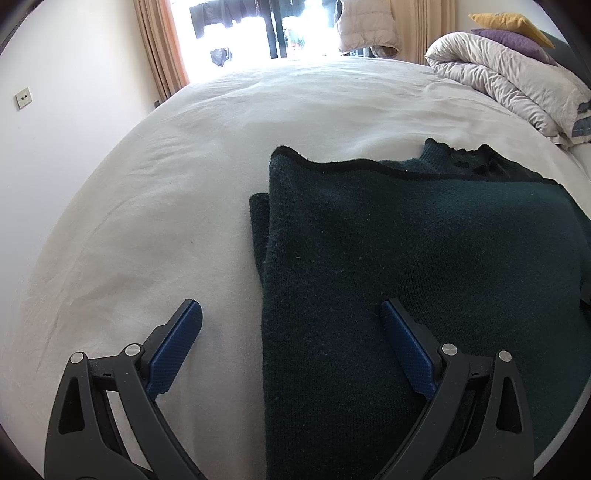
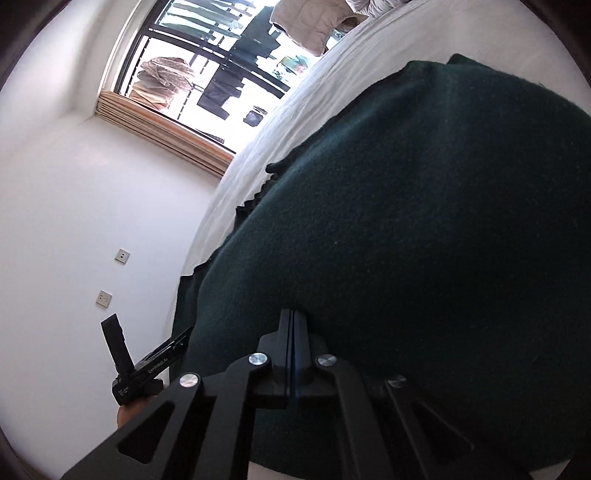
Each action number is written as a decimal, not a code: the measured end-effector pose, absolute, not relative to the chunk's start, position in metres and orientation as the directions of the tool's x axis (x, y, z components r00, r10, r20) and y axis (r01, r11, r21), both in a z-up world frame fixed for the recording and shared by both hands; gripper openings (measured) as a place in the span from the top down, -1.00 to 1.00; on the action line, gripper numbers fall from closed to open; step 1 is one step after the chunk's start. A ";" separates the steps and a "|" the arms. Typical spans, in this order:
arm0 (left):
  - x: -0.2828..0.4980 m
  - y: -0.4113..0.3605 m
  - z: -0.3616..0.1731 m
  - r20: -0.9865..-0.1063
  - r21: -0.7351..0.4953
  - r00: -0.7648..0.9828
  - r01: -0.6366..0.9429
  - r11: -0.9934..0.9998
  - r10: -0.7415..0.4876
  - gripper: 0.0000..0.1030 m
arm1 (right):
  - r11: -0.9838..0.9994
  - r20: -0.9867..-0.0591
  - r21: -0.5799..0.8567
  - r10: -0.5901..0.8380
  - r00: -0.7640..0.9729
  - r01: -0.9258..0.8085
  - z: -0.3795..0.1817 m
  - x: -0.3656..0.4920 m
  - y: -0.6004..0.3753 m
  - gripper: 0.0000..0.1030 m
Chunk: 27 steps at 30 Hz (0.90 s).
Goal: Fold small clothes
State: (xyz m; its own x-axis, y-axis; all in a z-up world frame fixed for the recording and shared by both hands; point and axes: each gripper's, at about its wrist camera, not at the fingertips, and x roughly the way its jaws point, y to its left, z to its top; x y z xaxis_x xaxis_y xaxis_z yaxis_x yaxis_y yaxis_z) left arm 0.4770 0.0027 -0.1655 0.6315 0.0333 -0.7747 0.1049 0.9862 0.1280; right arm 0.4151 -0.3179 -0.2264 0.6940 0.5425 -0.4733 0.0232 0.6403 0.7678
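A dark green knitted sweater (image 1: 406, 240) lies folded on the white bed sheet (image 1: 147, 203). My left gripper (image 1: 291, 314) is open, with one blue finger over the sheet and the other over the sweater's left edge. In the right wrist view the sweater (image 2: 424, 221) fills most of the frame. My right gripper (image 2: 293, 317) is shut with its jaws pressed together, tips against the sweater; no cloth shows between the pads. The left gripper's body (image 2: 147, 365) shows at the lower left of that view.
A rolled duvet (image 1: 509, 81) with purple and yellow pillows (image 1: 517, 33) lies at the bed's far right. A window with curtains (image 1: 159, 40) and hanging clothes is beyond the bed. A white wall with sockets (image 1: 23, 98) stands at the left.
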 end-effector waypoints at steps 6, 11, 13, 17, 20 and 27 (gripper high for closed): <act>0.431 -0.053 -0.109 -0.701 0.134 0.712 0.193 0.972 -0.045 -0.63 | 0.657 -0.460 0.754 0.529 0.713 -0.001 -0.231 0.411 -0.319 1.00; 0.402 -0.128 -0.121 -0.744 0.066 0.636 0.375 0.925 -0.205 -0.63 | 0.660 -0.456 0.752 0.526 0.718 -0.006 -0.232 0.410 -0.318 1.00; 0.404 -0.139 -0.141 -0.776 0.046 0.596 0.376 0.925 -0.204 -0.63 | 0.659 -0.454 0.752 0.527 0.719 -0.008 -0.232 0.409 -0.317 1.00; 0.406 -0.130 -0.169 -0.802 0.033 0.568 0.353 0.935 -0.186 -0.58 | 0.654 -0.445 0.757 0.531 0.721 -0.014 -0.232 0.407 -0.320 1.00; 0.401 -0.114 -0.168 -0.794 0.048 0.583 0.339 0.939 -0.170 -0.58 | 0.654 -0.443 0.756 0.530 0.723 -0.016 -0.232 0.404 -0.323 1.00; 0.385 -0.052 -0.167 -0.769 0.002 0.617 0.265 0.964 -0.168 -0.38 | 0.658 -0.446 0.753 0.527 0.723 -0.015 -0.231 0.402 -0.324 1.00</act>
State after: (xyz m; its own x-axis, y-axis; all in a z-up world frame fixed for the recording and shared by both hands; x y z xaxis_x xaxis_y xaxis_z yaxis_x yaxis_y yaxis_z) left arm 0.3853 -0.0518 -0.1671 0.6165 -0.1678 -0.7692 0.2650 0.9643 0.0020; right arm 0.4023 -0.3243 -0.2313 0.7229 0.5274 -0.4464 -0.0151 0.6580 0.7529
